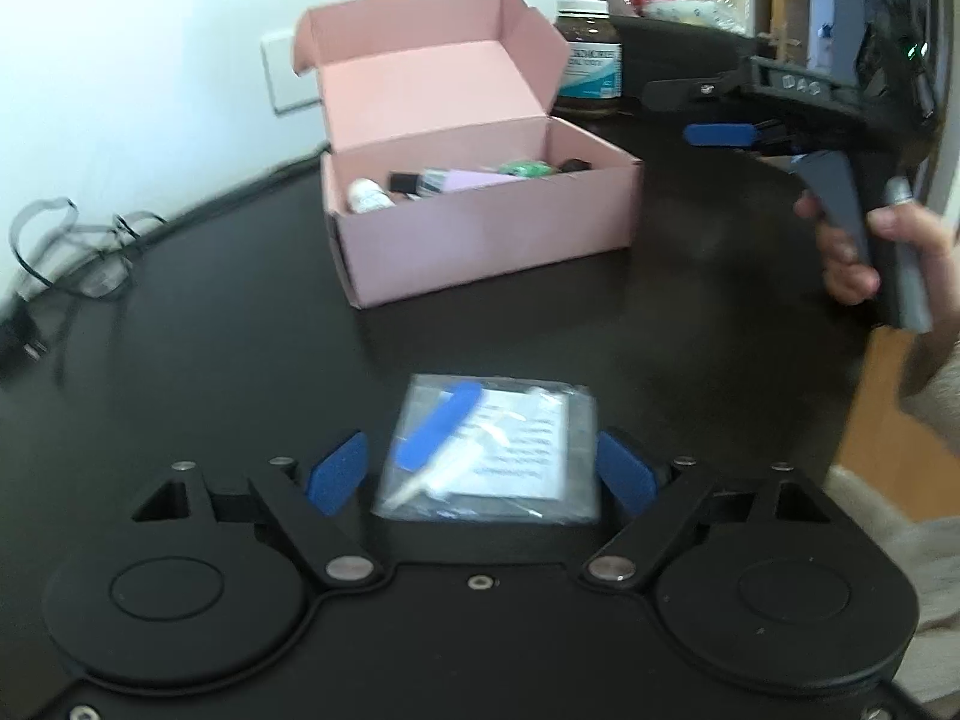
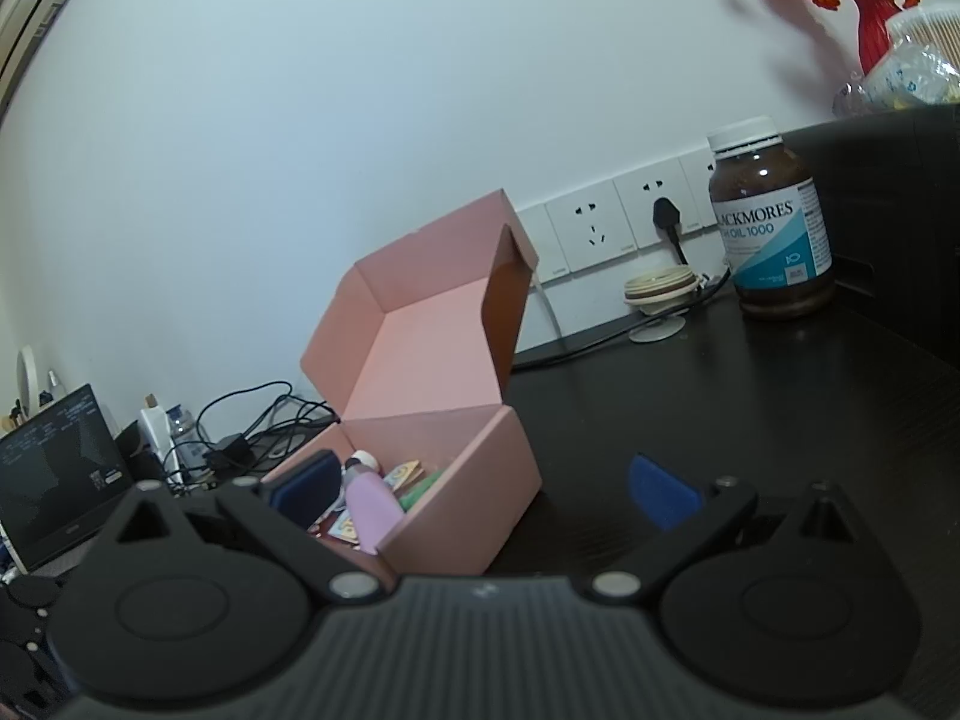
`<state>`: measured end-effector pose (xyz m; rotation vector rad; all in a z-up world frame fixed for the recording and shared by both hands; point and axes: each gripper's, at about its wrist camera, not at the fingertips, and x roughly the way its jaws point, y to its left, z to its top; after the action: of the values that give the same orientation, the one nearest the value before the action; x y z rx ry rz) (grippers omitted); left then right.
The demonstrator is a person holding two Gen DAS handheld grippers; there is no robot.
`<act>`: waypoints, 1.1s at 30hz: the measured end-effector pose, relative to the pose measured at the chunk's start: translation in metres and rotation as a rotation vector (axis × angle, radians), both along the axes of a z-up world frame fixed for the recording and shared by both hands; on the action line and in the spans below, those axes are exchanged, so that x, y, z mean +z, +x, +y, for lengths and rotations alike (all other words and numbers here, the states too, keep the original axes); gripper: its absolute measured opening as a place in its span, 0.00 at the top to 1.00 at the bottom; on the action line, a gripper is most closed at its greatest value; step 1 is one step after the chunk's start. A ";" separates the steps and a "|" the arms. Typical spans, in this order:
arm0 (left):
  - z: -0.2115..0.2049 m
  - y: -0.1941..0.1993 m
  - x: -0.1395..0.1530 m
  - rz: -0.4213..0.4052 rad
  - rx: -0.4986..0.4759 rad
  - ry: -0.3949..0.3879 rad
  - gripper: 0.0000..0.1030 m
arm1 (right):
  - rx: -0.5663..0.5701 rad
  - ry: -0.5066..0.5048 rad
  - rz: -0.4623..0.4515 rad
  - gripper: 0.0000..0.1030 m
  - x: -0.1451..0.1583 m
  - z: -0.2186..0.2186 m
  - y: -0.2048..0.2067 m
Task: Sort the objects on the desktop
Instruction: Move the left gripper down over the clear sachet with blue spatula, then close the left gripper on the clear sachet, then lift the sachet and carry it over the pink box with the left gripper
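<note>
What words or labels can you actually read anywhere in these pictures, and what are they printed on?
"ACKMORES": brown supplement bottle, first letter cut off by the curve.
"H OIL 1000": same bottle, line below.
White leaflet in the clear plastic packet: print too blurred to read.
Laptop screen: text too small.
Items in the pink box: labels unreadable.

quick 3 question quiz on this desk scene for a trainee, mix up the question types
1. True or false: the lid of the pink box is shut.
2. What lies between the fingers of the left gripper? A) brown bottle B) clear plastic packet C) red vase
3. What stands on the desk just behind the box, white cap on top?

Key:
1. False, it stands open.
2. B, the clear plastic packet.
3. The brown bottle.
</note>
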<state>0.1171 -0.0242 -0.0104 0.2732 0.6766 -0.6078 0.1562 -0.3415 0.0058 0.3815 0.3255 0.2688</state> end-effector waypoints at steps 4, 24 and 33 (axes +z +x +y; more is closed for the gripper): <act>-0.003 0.000 0.000 0.014 -0.022 -0.011 0.27 | 0.000 -0.003 0.003 0.01 0.000 0.001 0.000; -0.014 0.000 0.008 -0.130 0.004 -0.017 0.52 | 0.001 0.007 -0.002 0.01 -0.001 -0.001 -0.001; -0.016 0.024 0.036 -0.210 0.045 -0.036 0.52 | 0.001 0.010 0.000 0.01 -0.001 -0.002 0.000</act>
<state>0.1415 -0.0406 0.0260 0.2835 0.4682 -0.5389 0.1561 -0.3431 0.0047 0.3916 0.3240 0.2715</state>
